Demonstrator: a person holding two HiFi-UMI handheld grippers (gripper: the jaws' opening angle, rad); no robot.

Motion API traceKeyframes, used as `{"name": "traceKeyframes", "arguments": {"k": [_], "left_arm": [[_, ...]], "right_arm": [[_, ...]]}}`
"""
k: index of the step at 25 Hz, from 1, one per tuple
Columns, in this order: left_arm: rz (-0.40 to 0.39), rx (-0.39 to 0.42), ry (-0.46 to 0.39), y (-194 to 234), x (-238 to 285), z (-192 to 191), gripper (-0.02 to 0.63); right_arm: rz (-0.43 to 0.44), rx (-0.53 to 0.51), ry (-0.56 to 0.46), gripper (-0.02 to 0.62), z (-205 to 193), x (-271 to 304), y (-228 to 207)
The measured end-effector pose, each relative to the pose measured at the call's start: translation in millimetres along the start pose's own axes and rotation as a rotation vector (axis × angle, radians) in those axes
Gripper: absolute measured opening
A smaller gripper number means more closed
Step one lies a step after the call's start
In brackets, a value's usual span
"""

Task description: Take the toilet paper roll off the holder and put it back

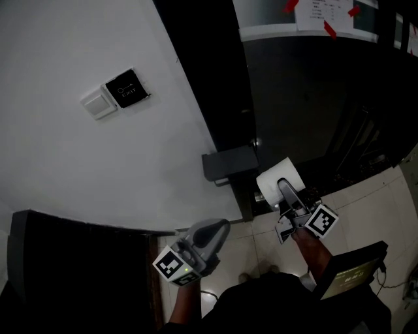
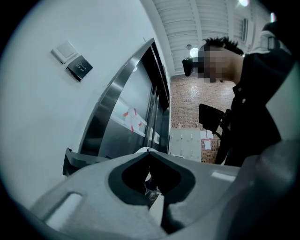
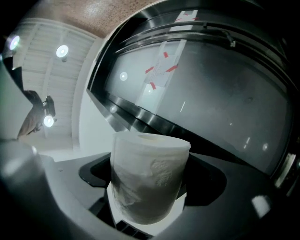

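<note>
A white toilet paper roll [image 1: 279, 178] is held in the air by my right gripper [image 1: 285, 189], just right of the dark holder [image 1: 229, 164] on the wall. In the right gripper view the toilet paper roll [image 3: 148, 176] stands upright between the jaws, which are shut on it, with its hollow core facing up. My left gripper [image 1: 212, 233] hangs lower and left of the holder, shut with nothing in it. In the left gripper view the left gripper [image 2: 149, 151] has its jaws meeting at the tips, and the holder [image 2: 77, 161] shows at the left.
A white wall [image 1: 98, 163] carries a switch and an exit plate [image 1: 126, 89]. A dark metal door frame [image 1: 209, 78] and glass panel with taped notices [image 1: 320, 14] stand behind. A dark stand with a screen [image 1: 353, 274] is at the lower right on the tiled floor.
</note>
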State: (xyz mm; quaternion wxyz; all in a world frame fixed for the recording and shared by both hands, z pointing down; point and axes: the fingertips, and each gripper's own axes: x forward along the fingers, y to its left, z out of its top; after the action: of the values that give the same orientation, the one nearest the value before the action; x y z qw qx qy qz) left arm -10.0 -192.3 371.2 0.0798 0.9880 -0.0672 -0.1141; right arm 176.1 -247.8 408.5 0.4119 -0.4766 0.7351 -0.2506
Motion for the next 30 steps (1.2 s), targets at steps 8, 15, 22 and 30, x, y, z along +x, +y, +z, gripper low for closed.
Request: {"name": "traceKeyframes", "arguments": {"k": [8, 15, 22, 30], "left_arm": [[0.076, -0.013, 0.012, 10.8, -19.9, -1.3, -0.003], [0.197, -0.029, 0.048, 23.5, -56.8, -11.7, -0.003], [0.241, -0.015, 0.054, 26.8, -70.1, -6.8, -0.003], [0.252, -0.026, 0.032, 25.6, -77.3, -6.4, -0.003]], "right_arm": [[-0.154, 0.332, -0.183, 0.448, 6.7, -0.7, -88.1], [-0.255, 0.384, -0.203, 0.448, -18.1, 21.0, -133.0], [-0.253, 0.404, -0.141, 0.448, -56.4, 43.0, -138.8], [-0.233, 0.442, -0.045, 0.448, -104.0, 61.5, -114.5]]}}
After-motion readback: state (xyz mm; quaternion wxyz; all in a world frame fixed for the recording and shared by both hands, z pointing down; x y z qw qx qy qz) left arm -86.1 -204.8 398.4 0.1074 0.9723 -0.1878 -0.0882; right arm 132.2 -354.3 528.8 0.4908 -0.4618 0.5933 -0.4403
